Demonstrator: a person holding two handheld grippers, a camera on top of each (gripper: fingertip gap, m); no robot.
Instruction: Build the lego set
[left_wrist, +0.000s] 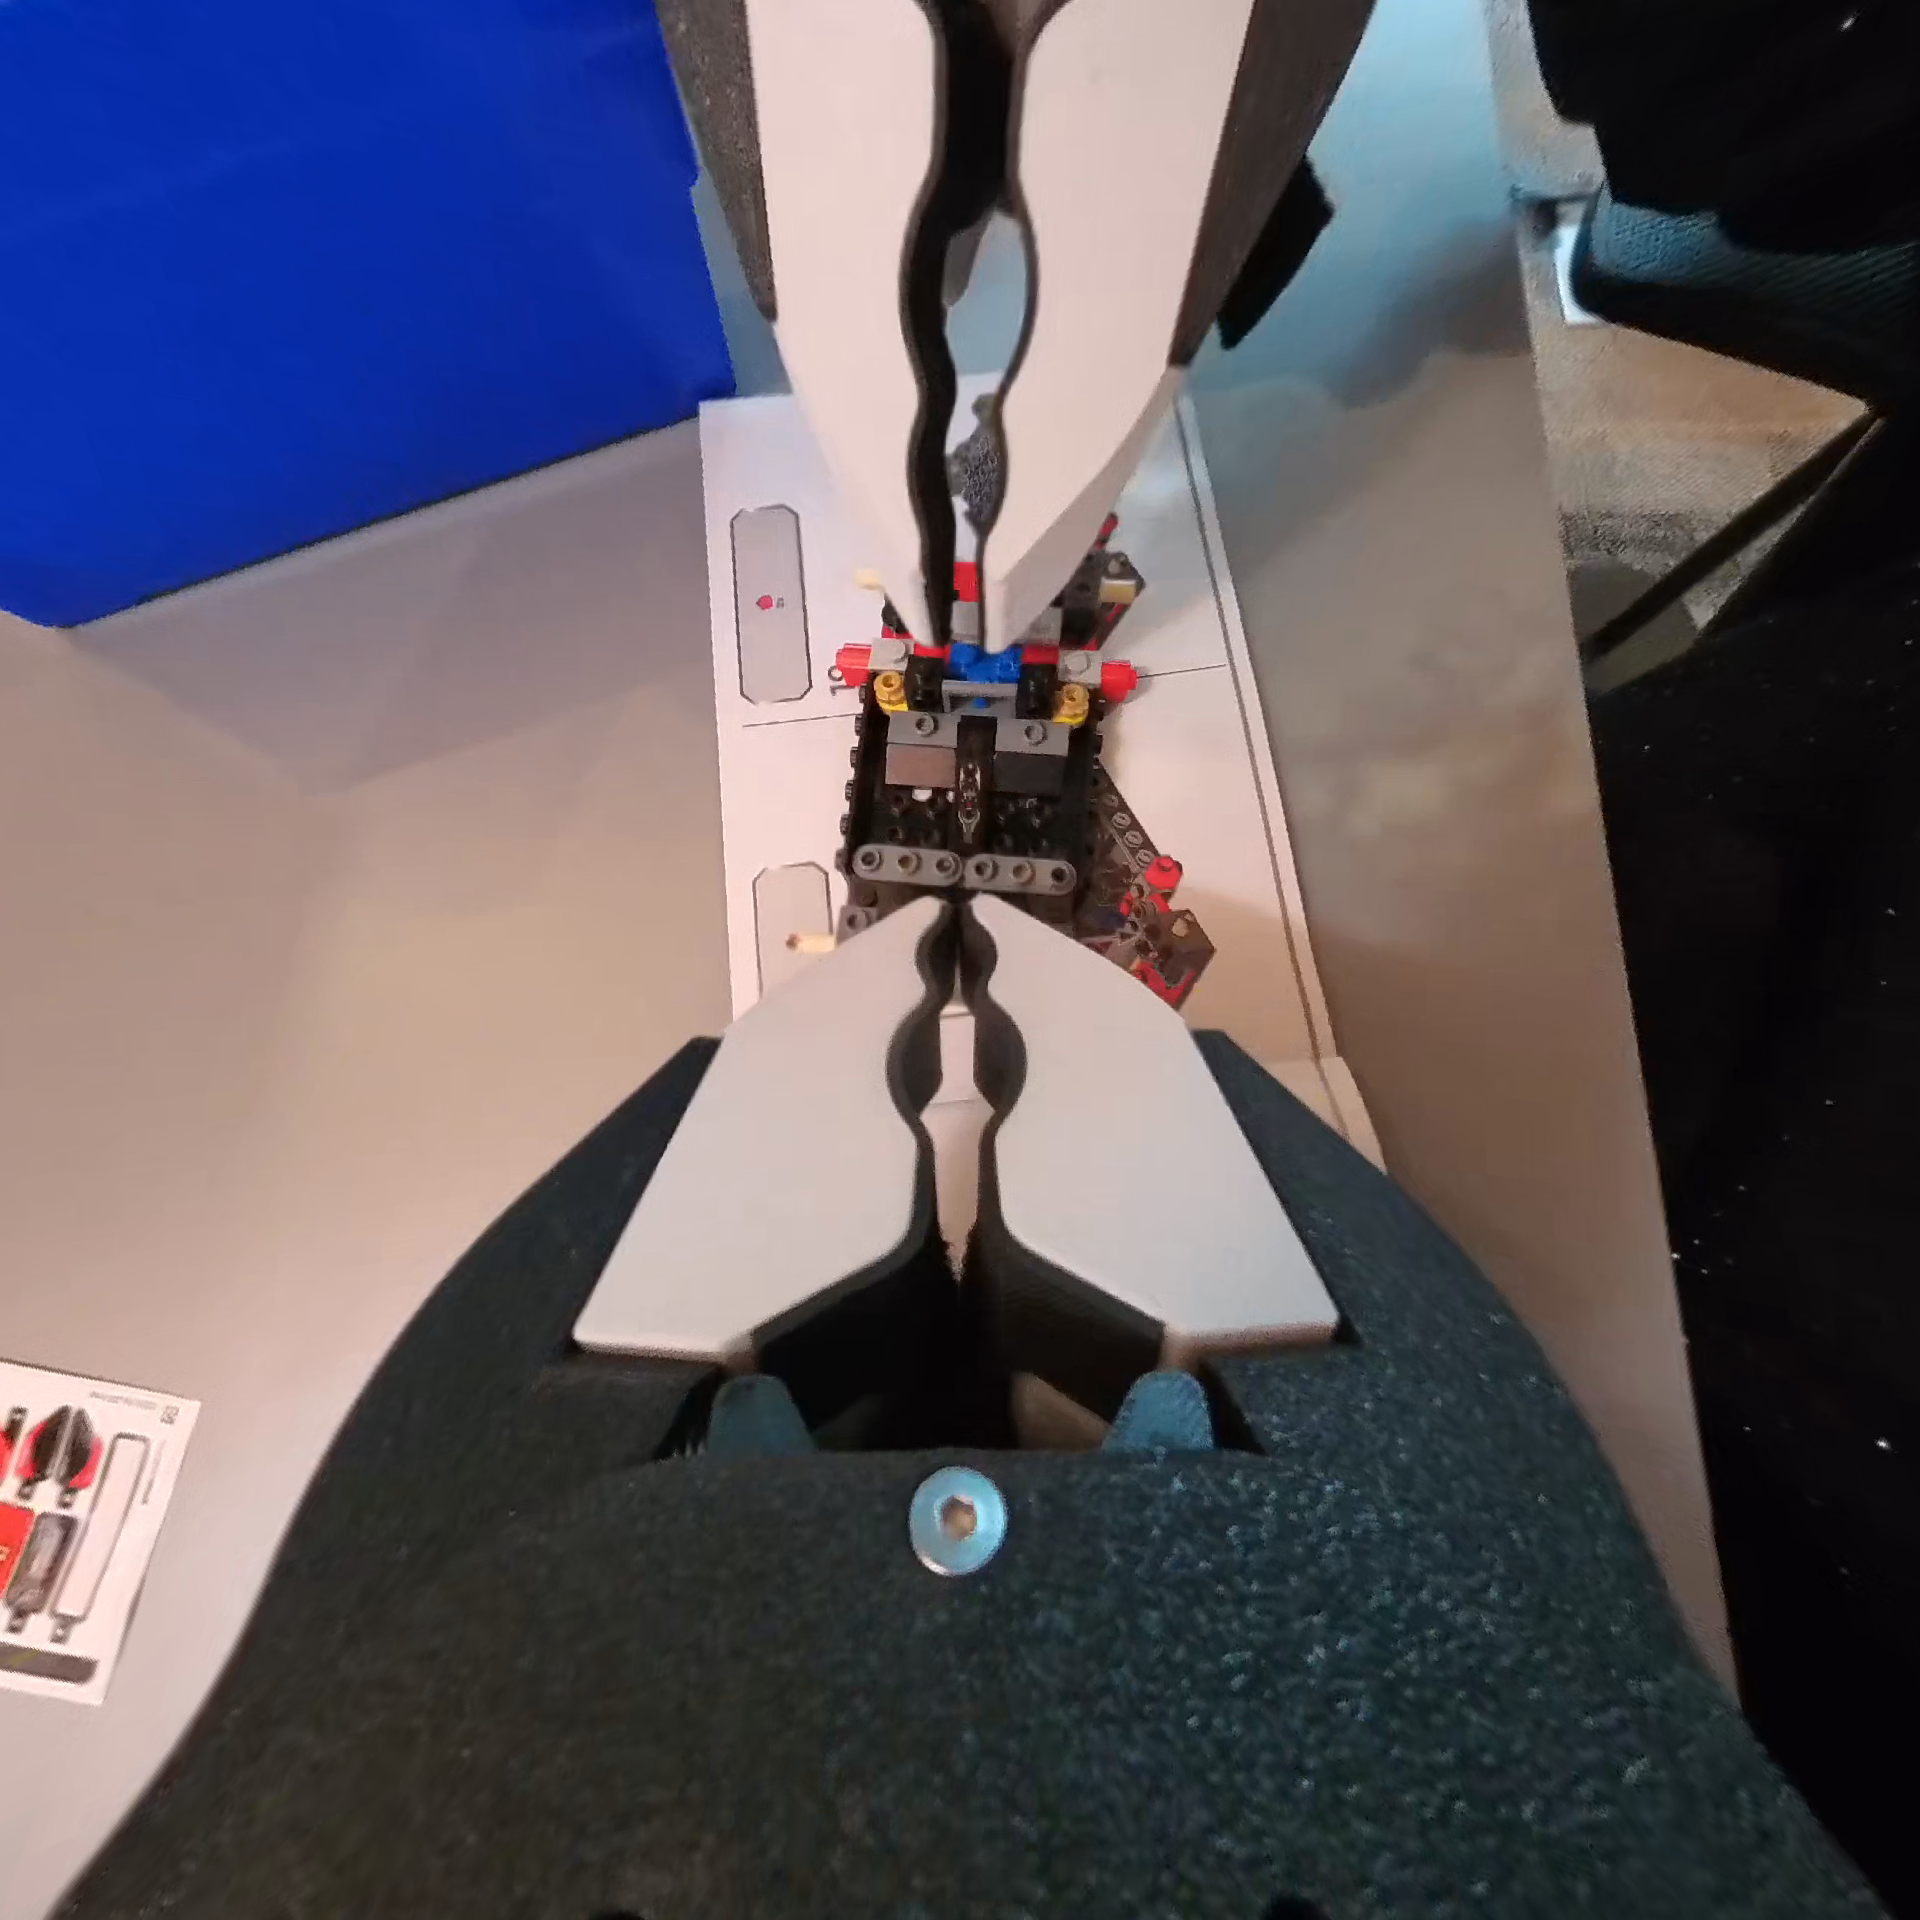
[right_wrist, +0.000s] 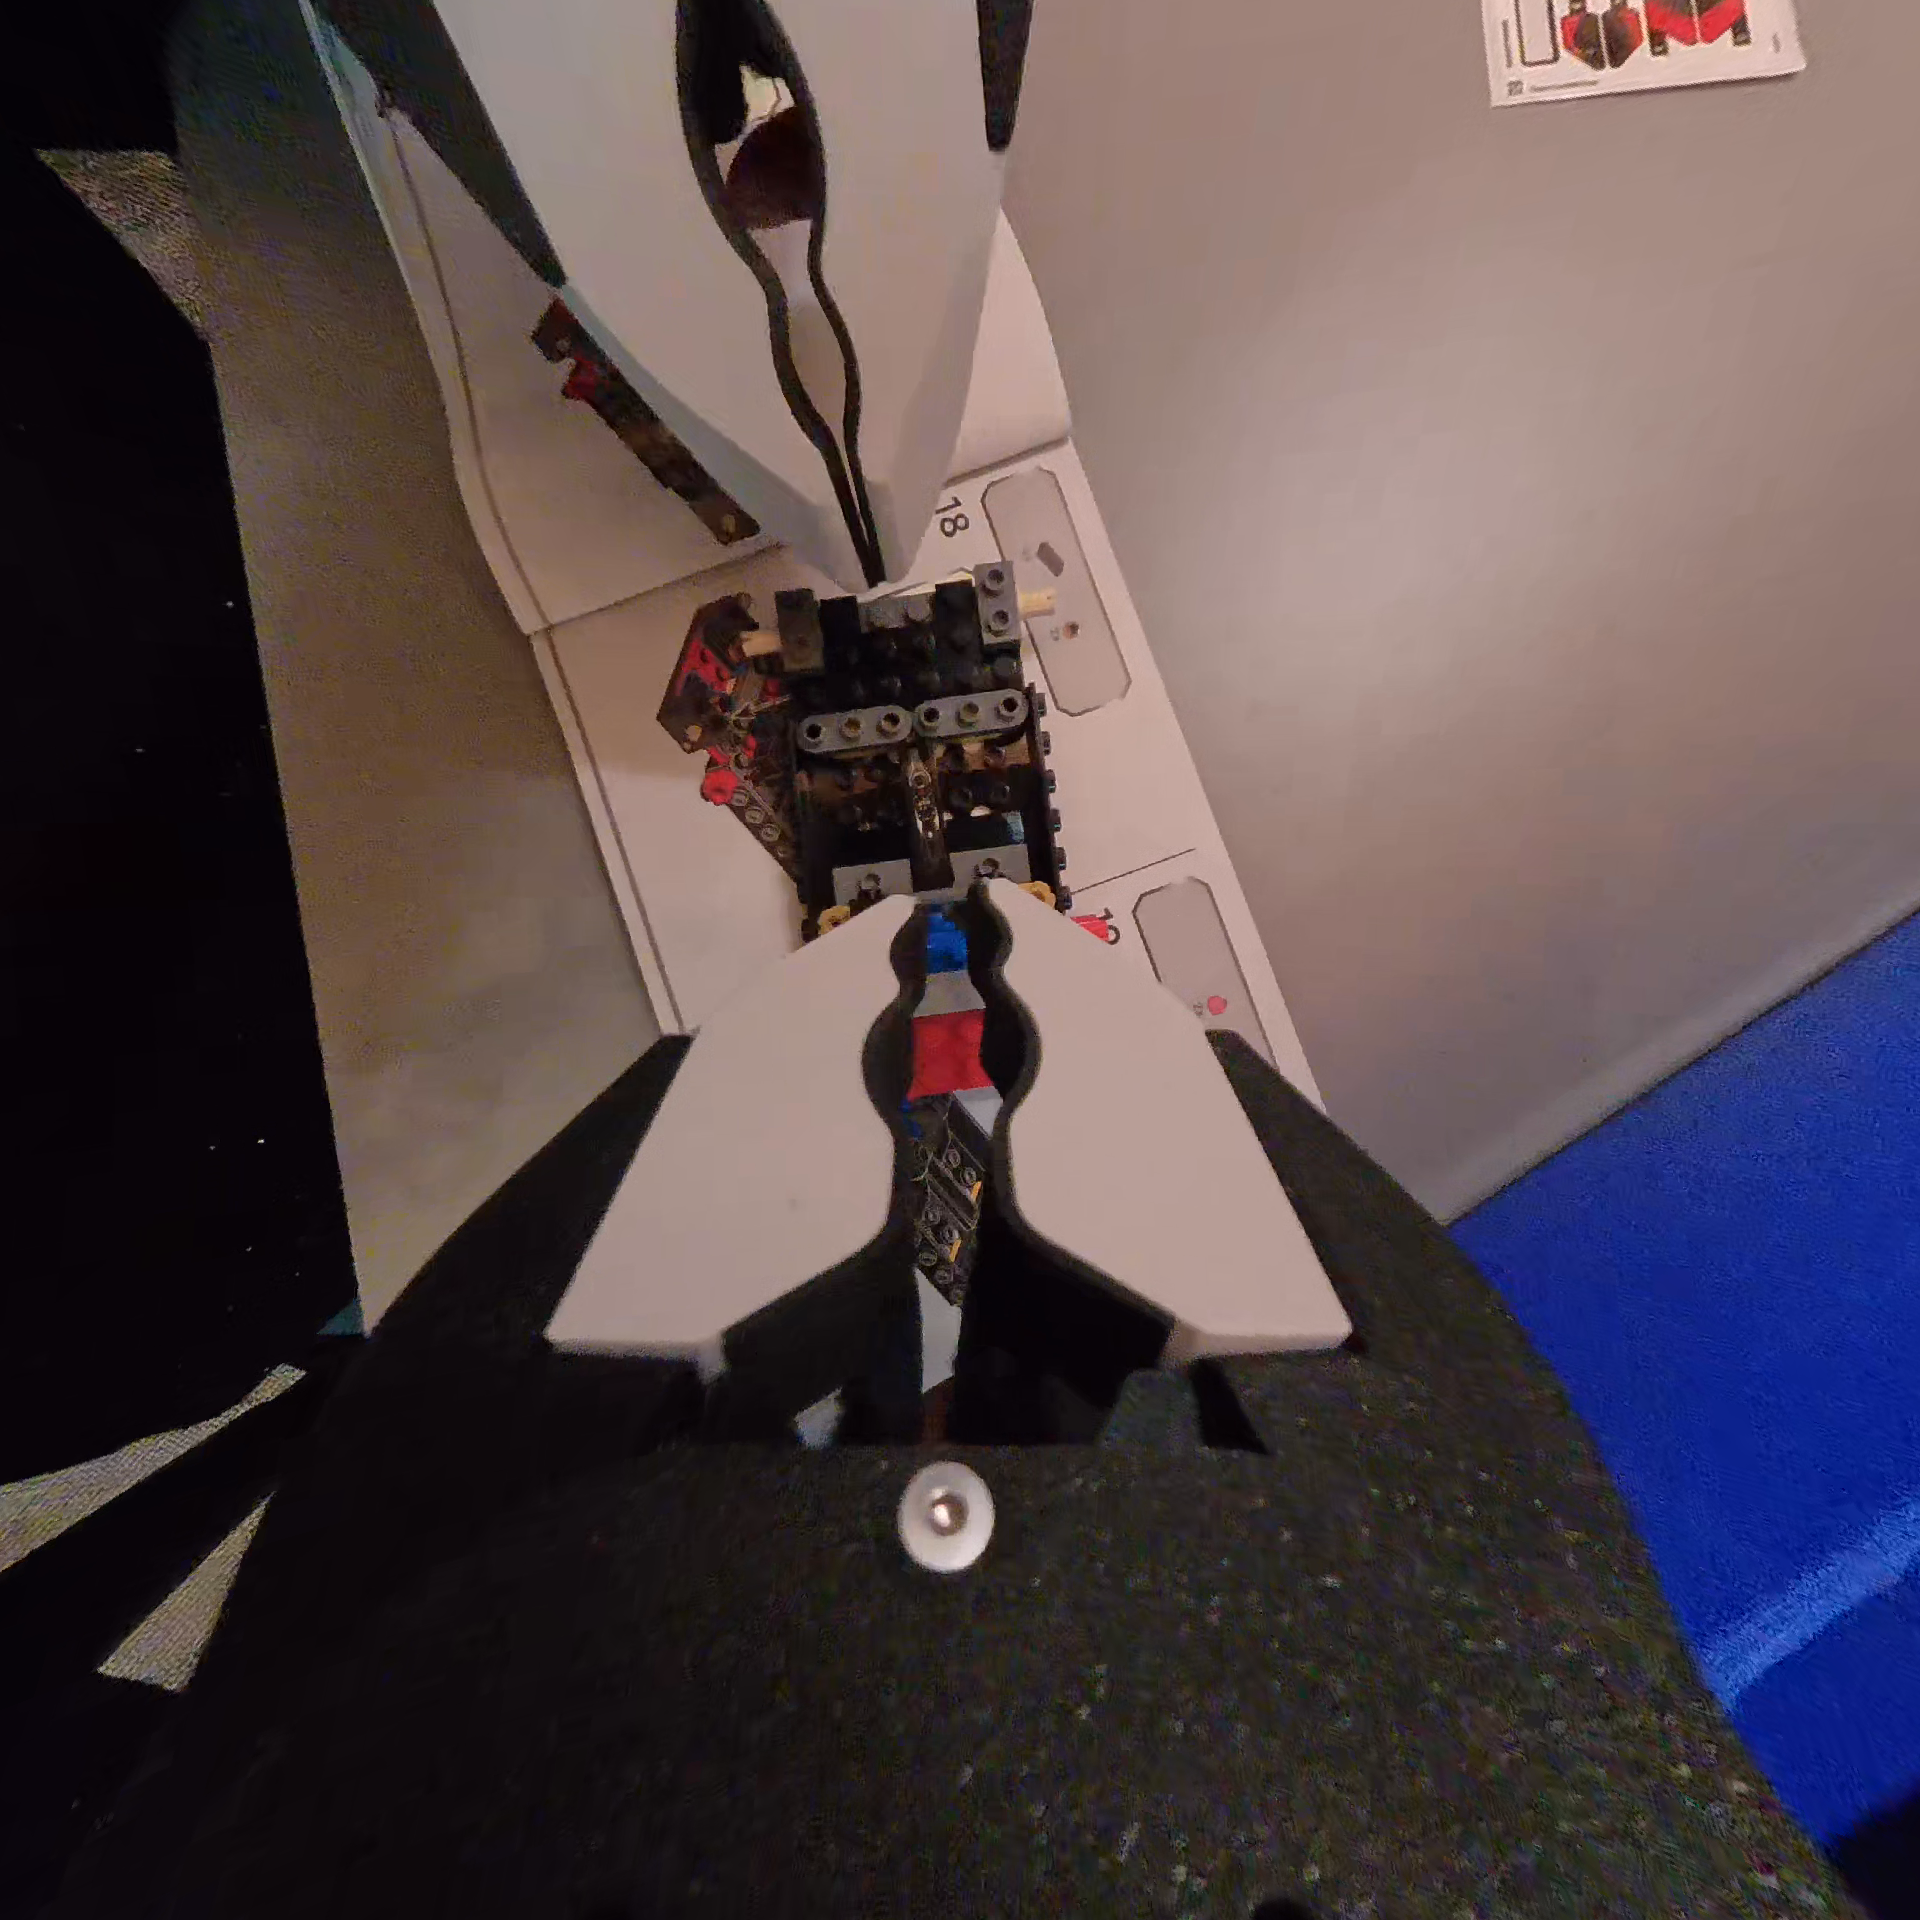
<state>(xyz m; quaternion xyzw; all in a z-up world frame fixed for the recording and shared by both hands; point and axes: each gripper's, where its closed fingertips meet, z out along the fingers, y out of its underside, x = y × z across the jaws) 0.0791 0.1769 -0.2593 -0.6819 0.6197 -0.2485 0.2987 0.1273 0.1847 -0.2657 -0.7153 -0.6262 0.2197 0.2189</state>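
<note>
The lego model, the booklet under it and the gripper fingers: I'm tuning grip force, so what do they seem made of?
Lego model: hard, slightly glossy plastic, judging by moulded studs and pin holes.
Booklet: paper, matte, flat printed pages with a fold line.
Left gripper fingers: smooth matte grey, probably rigid plastic, edged by a wavy black lining, possibly rubber.

Grey table carries instruction booklet and sticker sheet.

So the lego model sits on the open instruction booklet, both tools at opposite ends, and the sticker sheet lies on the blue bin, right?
Not quite: the sticker sheet lies on the grey table, apart from the blue bin, as the left wrist view shows. The rest holds.
</note>
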